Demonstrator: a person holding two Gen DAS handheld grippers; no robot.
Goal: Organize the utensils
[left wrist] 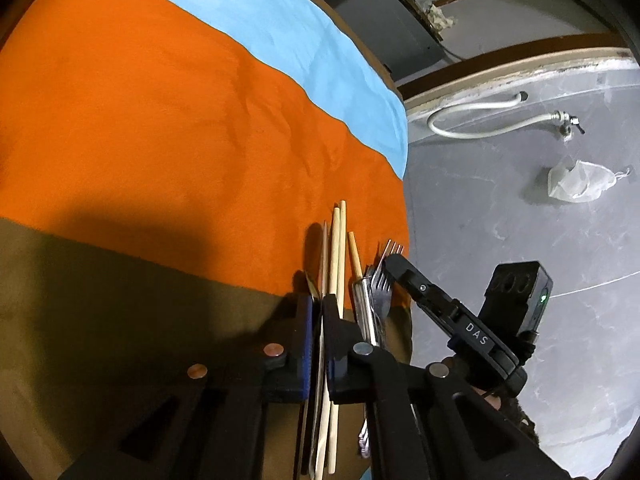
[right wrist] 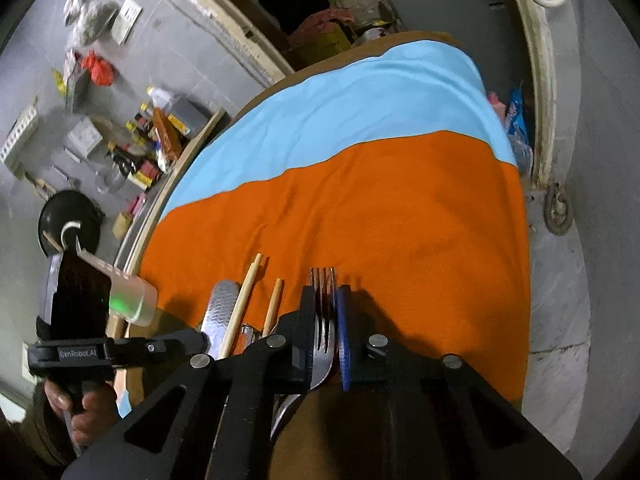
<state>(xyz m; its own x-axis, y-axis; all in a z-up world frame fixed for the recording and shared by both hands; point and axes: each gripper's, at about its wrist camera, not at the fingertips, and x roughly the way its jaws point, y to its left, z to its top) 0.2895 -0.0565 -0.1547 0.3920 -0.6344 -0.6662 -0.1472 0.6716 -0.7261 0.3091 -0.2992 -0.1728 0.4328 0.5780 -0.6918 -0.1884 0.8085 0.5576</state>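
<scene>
Grippers angled down over orange cloth (right wrist: 400,216), left gripper (left wrist: 318,312) clamping wooden chopsticks (left wrist: 335,248), right gripper (right wrist: 325,320) clamping steel forks (right wrist: 323,312).

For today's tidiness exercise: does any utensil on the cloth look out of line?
Yes. One chopstick lies apart from the pair beside the knife, between them and the forks, its tip well short of theirs.
</scene>
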